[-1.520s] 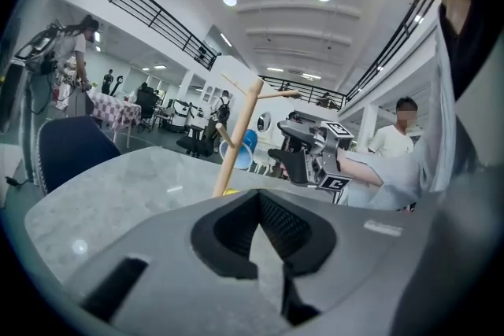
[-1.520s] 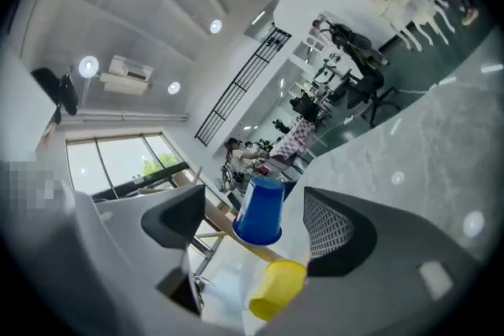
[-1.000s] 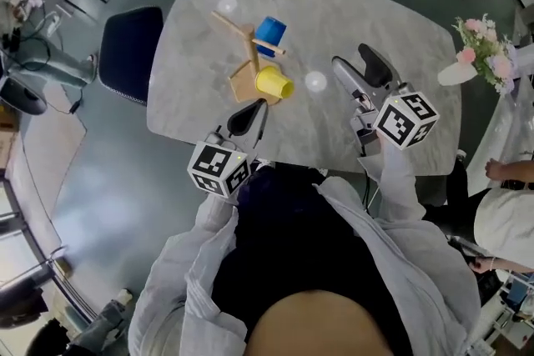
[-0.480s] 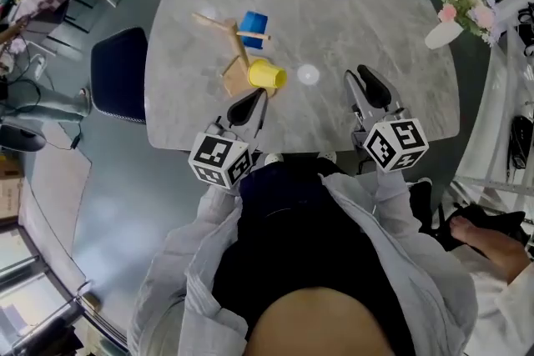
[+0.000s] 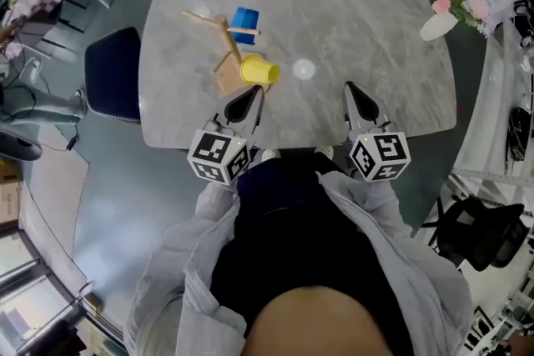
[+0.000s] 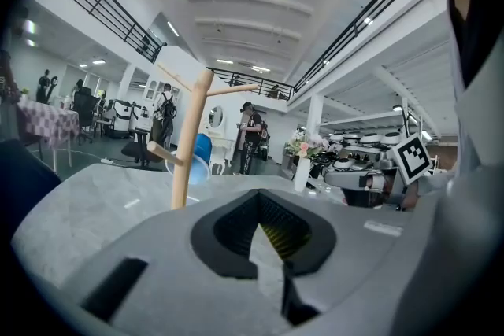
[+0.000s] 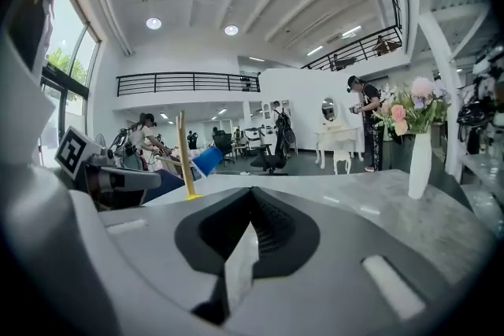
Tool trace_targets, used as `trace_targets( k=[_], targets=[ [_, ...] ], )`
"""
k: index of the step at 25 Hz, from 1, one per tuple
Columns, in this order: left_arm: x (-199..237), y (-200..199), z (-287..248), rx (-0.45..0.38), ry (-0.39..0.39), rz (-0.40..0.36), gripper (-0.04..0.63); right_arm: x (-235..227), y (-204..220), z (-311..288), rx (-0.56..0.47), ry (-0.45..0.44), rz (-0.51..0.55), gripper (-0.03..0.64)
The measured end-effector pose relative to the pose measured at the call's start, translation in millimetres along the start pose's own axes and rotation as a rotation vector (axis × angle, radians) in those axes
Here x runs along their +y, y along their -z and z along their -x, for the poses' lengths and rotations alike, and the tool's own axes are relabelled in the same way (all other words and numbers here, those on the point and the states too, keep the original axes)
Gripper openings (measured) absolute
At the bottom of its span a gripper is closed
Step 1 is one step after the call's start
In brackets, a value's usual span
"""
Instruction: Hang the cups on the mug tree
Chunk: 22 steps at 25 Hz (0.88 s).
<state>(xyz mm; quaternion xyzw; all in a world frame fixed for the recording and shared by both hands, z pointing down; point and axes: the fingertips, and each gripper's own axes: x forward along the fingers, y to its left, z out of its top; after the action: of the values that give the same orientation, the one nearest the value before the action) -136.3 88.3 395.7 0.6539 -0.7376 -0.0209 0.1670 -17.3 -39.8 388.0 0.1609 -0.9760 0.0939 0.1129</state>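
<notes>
Left gripper (image 5: 255,93): your fingers are closed together with nothing between them, low over the near edge of the table (image 5: 375,29).
Right gripper (image 5: 350,89): its fingers have just been closing and now meet, empty, also at the near edge.
Mug tree (image 5: 228,42): wooden, standing at 11 o'clock from your left gripper.
Blue cup (image 5: 244,19): already hung on a peg at the tree's 1 o'clock side.
Yellow cup (image 5: 259,71): on its side, low against the tree's base, just beyond your left gripper at 12 o'clock. Whether a low peg carries it or it lies on the table cannot be told.
Handling: it looks like a small, stiff, smooth-walled cup, probably light and a little slippery. It may roll if you nudge it.
Where to hold: pinch the wall at the rim, one finger inside and one outside. No handle shows from here.
Caution: the tree seems light, so a bump to its base could shift it and the blue cup.
</notes>
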Motion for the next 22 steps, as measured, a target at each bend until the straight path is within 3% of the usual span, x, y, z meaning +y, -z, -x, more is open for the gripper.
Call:
trace_targets(
  k=[5,22],
  targets=[
    [0,0,-3,-0.004,-0.014,0.002,-0.003,-3,-2,-1,0.013,0.005,0.046,0.008],
    [4,-3,-11,-0.006,-0.057,0.015,-0.003,-6,-5,-17,0.03,-0.052,0.043,0.008]
  ],
)
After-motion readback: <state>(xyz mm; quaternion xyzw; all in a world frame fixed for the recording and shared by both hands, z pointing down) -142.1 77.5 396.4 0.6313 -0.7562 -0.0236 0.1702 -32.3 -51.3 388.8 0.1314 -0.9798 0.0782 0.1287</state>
